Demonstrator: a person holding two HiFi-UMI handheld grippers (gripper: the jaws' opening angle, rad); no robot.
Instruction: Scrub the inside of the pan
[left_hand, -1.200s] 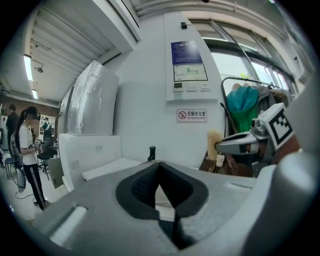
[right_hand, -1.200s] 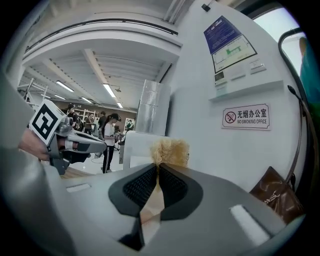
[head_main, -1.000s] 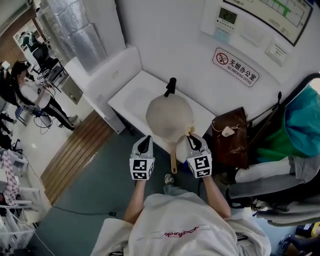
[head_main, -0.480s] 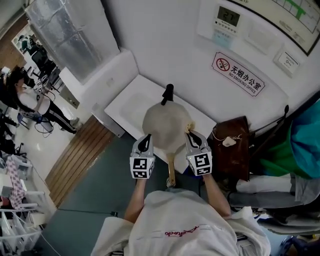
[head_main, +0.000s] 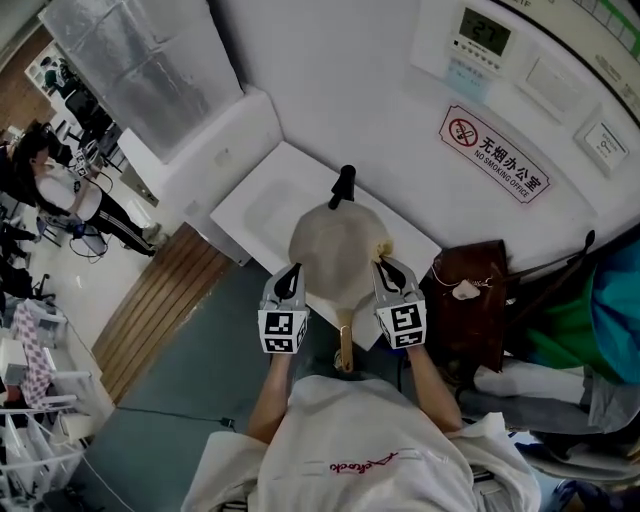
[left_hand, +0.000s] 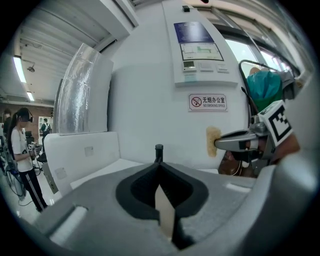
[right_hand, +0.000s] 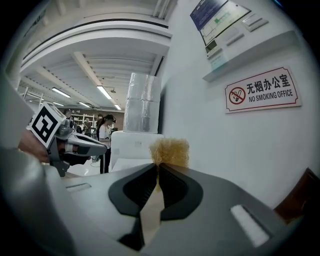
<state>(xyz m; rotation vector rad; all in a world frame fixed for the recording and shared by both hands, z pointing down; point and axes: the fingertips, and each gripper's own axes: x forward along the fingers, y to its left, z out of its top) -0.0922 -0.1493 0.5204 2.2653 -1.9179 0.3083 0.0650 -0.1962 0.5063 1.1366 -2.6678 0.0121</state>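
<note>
A round pan (head_main: 336, 248) with a pale inside sits on the white table (head_main: 258, 207). Its wooden handle (head_main: 346, 342) points toward me, and a black stub (head_main: 343, 186) sticks up at its far rim. My left gripper (head_main: 291, 273) hangs by the pan's left side, shut with nothing in it, and its closed tips (left_hand: 159, 165) point at the black stub (left_hand: 159, 150). My right gripper (head_main: 386, 264) is at the pan's right rim, shut on a yellow scrub sponge (head_main: 381, 252). The sponge (right_hand: 170, 151) sticks out beyond that gripper's tips (right_hand: 156, 168).
A brown bag (head_main: 470, 292) stands right of the table. The white wall behind carries a no-smoking sign (head_main: 494, 155) and a control panel (head_main: 483, 40). A white cabinet (head_main: 215, 140) adjoins the table's left end. A person (head_main: 65, 190) stands far left.
Both grippers have moved forward together and now flank the pan more closely. The sponge stays in the right gripper, and the pan has not shifted on the table.
</note>
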